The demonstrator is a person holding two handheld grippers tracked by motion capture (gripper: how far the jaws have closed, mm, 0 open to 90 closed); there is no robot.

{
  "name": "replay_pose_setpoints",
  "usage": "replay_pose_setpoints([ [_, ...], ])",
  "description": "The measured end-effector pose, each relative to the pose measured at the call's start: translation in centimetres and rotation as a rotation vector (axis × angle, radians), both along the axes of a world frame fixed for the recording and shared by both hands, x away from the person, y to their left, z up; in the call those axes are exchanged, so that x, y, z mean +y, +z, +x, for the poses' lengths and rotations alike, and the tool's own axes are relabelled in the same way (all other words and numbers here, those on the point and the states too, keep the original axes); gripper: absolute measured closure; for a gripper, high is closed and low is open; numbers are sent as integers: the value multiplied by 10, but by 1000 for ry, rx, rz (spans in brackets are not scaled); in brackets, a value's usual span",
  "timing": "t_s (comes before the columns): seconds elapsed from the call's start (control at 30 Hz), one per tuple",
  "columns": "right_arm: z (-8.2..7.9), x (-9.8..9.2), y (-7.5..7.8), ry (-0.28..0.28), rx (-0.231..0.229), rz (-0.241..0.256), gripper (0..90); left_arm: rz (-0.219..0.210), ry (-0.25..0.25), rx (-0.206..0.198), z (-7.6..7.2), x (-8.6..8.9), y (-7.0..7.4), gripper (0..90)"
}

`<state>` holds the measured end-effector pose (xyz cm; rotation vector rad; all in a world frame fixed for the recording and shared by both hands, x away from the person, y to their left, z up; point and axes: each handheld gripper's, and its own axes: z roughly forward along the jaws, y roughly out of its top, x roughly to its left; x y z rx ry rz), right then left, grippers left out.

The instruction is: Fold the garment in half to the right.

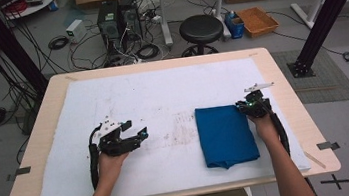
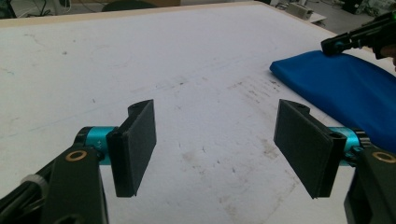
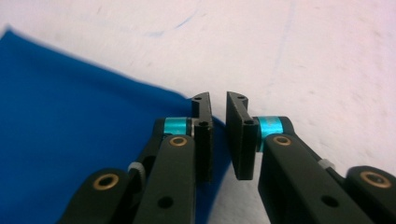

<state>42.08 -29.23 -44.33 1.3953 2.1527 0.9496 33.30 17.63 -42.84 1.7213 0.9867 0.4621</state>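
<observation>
A folded blue cloth (image 1: 226, 135) lies flat on the right half of the white sheet (image 1: 162, 94) that covers the desk (image 1: 280, 72). It is a neat upright rectangle with a slightly rumpled near edge, and its far right corner sits under the right tool (image 1: 242, 105).

In the right gripper view the cloth (image 3: 70, 116) spreads out to the left, and the right tool (image 3: 218, 100) hovers at its corner with its jaws narrow, a thin gap between them and nothing gripped; whether the tips touch the fabric cannot be told. The person's right hand (image 1: 265, 127) holds this tool from just beside the cloth's right edge.

The left tool (image 1: 142, 131) is well apart from the cloth, over the bare, lightly stained sheet on the left half of the desk, pointing right toward the cloth. In the left gripper view its jaws stand wide around empty sheet (image 2: 187, 70), with the cloth (image 2: 345, 88) and the tip of the right tool (image 2: 332, 45) far off at the upper right. The left hand (image 1: 111, 162) holds it.
</observation>
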Motion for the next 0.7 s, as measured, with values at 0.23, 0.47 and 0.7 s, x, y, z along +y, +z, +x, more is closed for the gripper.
replay_pose_setpoints([
  [0.23,-26,6,27,92,-108,115,609,3,4,-4,0,0,1,298],
  [0.47,-87,67,27,515,-9,99,691,7,-2,0,-1,-1,1,298],
  [0.7,-109,102,3,696,83,8,770,8,-8,2,-1,-2,1,298],
])
